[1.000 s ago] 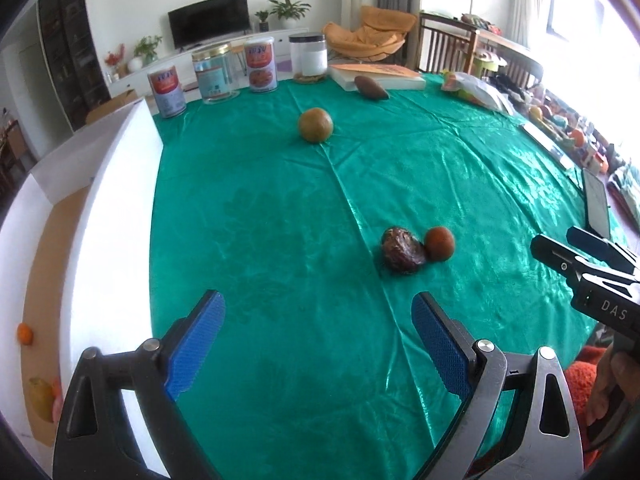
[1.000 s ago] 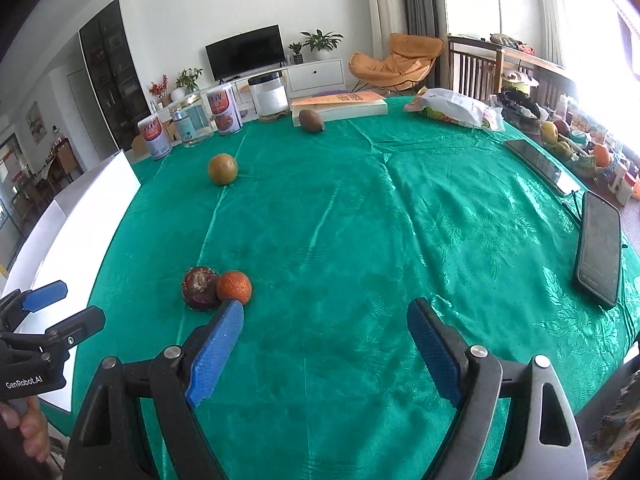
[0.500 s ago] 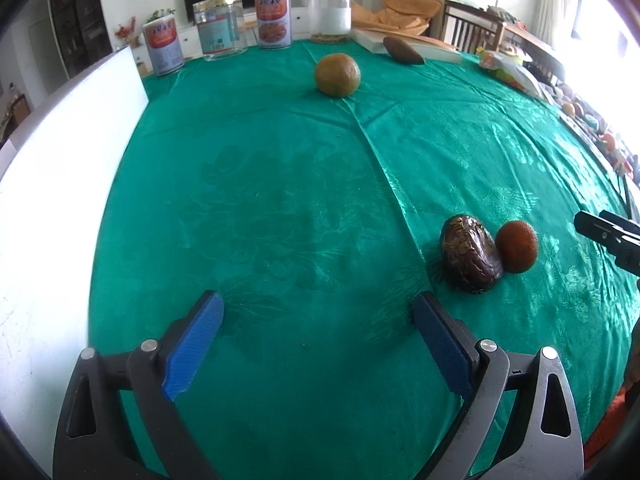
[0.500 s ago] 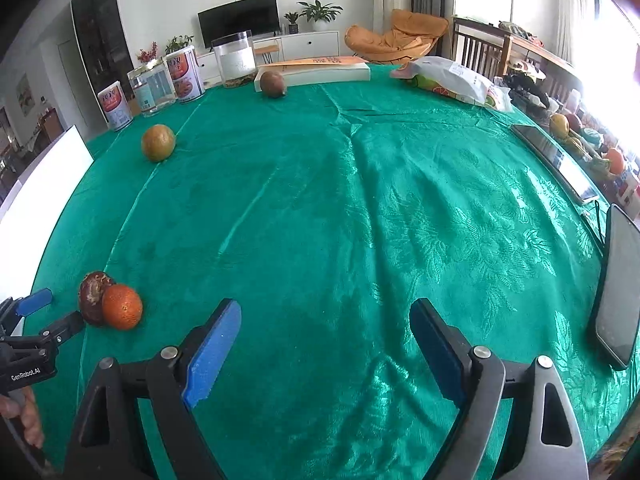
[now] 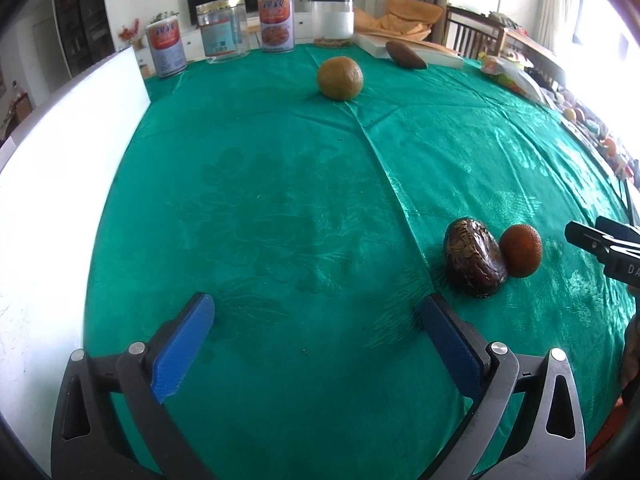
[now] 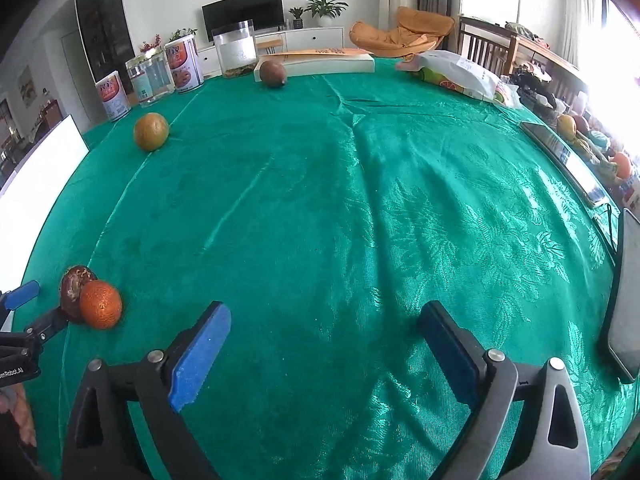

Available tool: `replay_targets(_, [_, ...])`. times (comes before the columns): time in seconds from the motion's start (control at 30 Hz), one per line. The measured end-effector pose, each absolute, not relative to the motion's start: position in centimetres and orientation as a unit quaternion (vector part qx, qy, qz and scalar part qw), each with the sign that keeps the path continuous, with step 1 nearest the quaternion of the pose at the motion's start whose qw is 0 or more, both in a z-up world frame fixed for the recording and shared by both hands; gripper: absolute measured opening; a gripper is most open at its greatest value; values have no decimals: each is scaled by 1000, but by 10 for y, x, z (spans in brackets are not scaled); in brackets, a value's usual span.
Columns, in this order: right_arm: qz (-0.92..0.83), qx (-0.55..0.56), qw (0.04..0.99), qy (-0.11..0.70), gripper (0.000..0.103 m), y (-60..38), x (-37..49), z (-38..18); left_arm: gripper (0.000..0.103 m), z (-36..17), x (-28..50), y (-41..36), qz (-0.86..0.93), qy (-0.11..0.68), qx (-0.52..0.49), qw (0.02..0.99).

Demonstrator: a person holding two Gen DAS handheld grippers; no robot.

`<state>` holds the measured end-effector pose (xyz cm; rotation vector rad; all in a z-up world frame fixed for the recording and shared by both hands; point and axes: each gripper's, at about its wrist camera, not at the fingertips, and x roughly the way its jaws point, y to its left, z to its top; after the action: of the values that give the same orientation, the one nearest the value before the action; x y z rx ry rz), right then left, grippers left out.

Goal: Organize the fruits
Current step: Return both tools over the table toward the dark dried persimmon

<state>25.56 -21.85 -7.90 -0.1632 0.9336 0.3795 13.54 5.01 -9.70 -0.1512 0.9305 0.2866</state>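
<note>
Right hand-held gripper (image 6: 322,336), jaws just opened wide over bare green counter (image 6: 360,208); orange (image 6: 100,305) touching dark fruit (image 6: 74,290) at left, beside left hand-held gripper (image 6: 24,312).

Tins (image 5: 276,22), jars (image 5: 333,20), phone (image 6: 626,296) on green tablecloth (image 5: 280,200)

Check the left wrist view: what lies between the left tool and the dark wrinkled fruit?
Nothing but bare green tablecloth. The left wrist view shows the open left tool just short of the dark wrinkled fruit, which touches the small orange fruit.
</note>
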Motion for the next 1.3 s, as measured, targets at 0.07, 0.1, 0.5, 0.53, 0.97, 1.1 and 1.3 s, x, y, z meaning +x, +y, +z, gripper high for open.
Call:
replay_targets(0.07, [179,-87,871,450,101,-216,256,-80,103,-97,136,50,138,447,-73,881])
replay_targets(0.1, [177,-91,870,451,102,-214,256,-81,103,-97,135,50,138,447,-73,881])
replay_targets(0.5, [173,-87,871,451,103,-214,255,-81,103,-97,135,50,138,447,-73,881])
replay_targets(0.53, [174,-85,872,450,103,-215,255,-81,103,-97,135,50,138,447,-73,881])
replay_targets(0.97, [176,-74,873,449,103,-219,255,-80,103,-97,136,49,138,446,-73,881])
replay_targets(1.1, [177,-68,873,449,103,-220,255,-79,102,-95,133,43,110,452,-67,883])
replay_targets(1.3, [176,-67,873,449,103,-221,255,-79,101,-88,142,11,28,449,-52,891])
